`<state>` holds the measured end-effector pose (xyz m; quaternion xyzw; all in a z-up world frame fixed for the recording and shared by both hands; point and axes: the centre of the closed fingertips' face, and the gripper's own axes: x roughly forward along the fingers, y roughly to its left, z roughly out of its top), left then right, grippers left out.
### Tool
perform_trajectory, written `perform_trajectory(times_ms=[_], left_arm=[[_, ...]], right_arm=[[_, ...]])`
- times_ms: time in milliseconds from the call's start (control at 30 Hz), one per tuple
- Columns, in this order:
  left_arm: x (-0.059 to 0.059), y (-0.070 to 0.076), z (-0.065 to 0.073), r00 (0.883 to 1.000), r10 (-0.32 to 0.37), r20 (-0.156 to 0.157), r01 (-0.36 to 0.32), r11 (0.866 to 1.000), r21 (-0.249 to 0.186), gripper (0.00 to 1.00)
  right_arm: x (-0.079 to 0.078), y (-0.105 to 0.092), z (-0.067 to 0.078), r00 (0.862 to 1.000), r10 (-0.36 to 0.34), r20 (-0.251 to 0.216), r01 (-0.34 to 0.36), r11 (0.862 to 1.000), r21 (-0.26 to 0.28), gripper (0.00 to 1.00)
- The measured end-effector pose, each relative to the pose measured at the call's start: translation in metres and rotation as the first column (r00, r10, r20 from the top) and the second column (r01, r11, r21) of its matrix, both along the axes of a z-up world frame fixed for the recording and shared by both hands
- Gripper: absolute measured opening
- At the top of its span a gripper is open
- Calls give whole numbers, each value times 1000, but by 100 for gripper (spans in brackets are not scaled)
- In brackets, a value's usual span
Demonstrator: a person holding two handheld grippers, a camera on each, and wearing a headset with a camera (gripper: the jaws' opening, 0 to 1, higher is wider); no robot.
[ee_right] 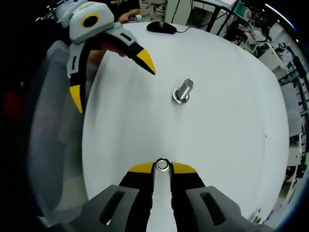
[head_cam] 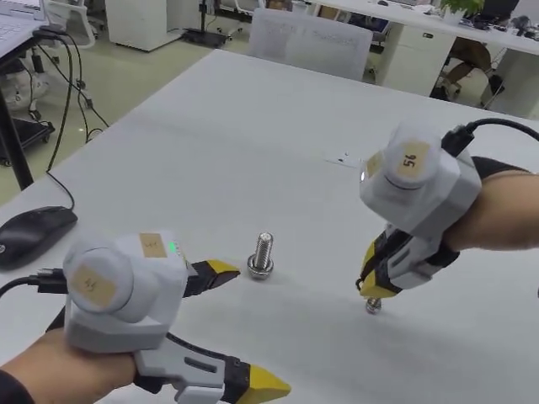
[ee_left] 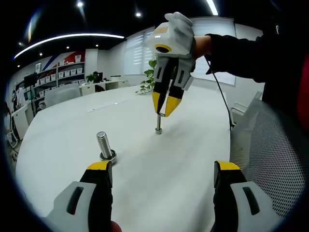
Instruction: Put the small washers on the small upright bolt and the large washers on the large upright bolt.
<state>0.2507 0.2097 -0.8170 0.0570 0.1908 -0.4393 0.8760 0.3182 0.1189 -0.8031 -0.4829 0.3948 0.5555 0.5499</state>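
Note:
The large bolt (head_cam: 263,251) (ee_left: 104,144) (ee_right: 184,90) stands upright mid-table with a washer (head_cam: 260,271) around its base. The small bolt (head_cam: 372,305) (ee_left: 158,126) stands to its right. My right gripper (head_cam: 374,289) (ee_left: 164,107) points straight down over the small bolt. In the right gripper view its jaws (ee_right: 162,169) are nearly together, with a small washer (ee_right: 162,165) between the tips, centred on the bolt's top. My left gripper (head_cam: 245,328) (ee_left: 163,166) (ee_right: 113,82) is open and holds nothing, low over the table just in front of the large bolt.
A black computer mouse (head_cam: 32,233) (ee_right: 161,27) with its cable lies at the table's left edge. A chair (head_cam: 310,40) stands at the far end, and a mesh chair (ee_left: 273,145) is by the near side. The white table (head_cam: 253,151) is bare around both bolts.

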Motion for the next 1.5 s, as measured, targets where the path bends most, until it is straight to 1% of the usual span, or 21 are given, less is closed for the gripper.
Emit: perform_trajectory(times_ms=[200,467,633,933,1067,1500], left_arm=[[0,-1,0,1000,-1,0,1,1000,2,87],[0,-1,0,1000,-4,-3,4,1000,5,87],[0,-2,0,1000,-5,-4,5,1000,5,87],[0,-2,0,1000,-5,-6,5,1000,6,86],[0,-2,0,1000,-5,-8,5,1000,7,86],[1,-2,0,1000,-5,-9,5,1000,4,86]], right_arm=[[6,-8,8,1000,-20,16,20,1000,8,13],[14,-23,11,999,-47,26,47,999,-2,13],[18,-28,13,998,-56,33,56,998,-7,13],[26,-34,3,997,-66,33,67,997,-32,13],[27,-34,0,997,-71,24,72,997,-29,13],[31,-33,-11,997,-70,7,71,996,-46,13]])
